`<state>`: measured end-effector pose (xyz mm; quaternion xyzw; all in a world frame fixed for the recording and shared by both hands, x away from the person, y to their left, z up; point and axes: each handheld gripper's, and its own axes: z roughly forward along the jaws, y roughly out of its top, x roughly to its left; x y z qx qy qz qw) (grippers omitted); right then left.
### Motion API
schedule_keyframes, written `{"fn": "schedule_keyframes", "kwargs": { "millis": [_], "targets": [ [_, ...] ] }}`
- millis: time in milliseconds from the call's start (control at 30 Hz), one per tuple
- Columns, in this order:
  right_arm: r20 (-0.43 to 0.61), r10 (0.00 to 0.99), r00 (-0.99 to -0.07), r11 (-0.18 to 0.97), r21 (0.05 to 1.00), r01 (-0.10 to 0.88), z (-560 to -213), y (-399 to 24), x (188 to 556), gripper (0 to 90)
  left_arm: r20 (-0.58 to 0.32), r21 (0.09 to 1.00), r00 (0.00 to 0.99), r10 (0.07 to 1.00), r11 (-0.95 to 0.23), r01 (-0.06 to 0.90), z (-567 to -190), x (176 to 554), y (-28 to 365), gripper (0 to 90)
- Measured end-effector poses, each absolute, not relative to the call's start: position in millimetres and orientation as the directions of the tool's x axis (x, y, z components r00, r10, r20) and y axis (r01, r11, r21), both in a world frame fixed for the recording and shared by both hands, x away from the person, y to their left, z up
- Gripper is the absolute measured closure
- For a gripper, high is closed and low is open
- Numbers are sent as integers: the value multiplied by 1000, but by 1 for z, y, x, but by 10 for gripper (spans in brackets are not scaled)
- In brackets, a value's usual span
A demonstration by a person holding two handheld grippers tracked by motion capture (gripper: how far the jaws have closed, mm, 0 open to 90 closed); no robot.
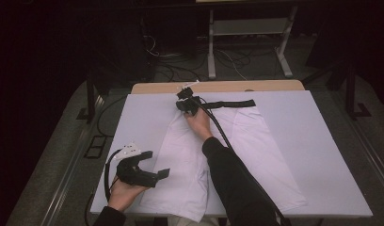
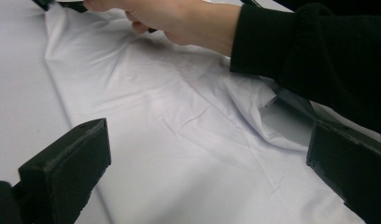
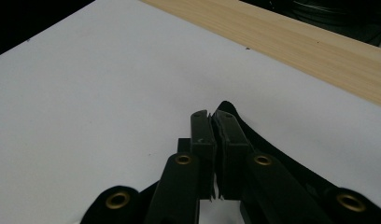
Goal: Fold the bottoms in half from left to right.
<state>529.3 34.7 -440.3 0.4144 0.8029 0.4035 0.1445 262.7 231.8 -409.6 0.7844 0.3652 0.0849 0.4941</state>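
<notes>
White garment (image 1: 228, 150) laid flat mid-counter, long axis running from near edge toward far edge, black waistband (image 1: 230, 104) at the far end, so probably trousers; hems overhang near the near edge. Right tongs (image 1: 186, 104) pinched shut on the waistband's left end, near the far edge; thin fabric is seen between closed pads (image 3: 212, 135). Left tongs (image 1: 155, 165) held wide open, nothing between them, hovering at the garment's left hem by the near-left corner. Bare white counter (image 1: 331, 155) left along the right and left edges; wooden strip (image 1: 275, 85) exposed at the far edge.
</notes>
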Motion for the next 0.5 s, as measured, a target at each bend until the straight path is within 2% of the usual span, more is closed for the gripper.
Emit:
{"fn": "schedule_keyframes", "kwargs": {
  "millis": [300, 500],
  "targets": [
    [90, 771, -631, 339, 780, 526, -437, 32, 525, 857, -232, 808, 709, 666, -274, 522, -409, 260, 242, 0],
    [88, 770, -632, 336, 786, 519, -434, 29, 525, 857, -273, 776, 669, 691, -252, 578, -414, 260, 251, 0]
  ]
}}
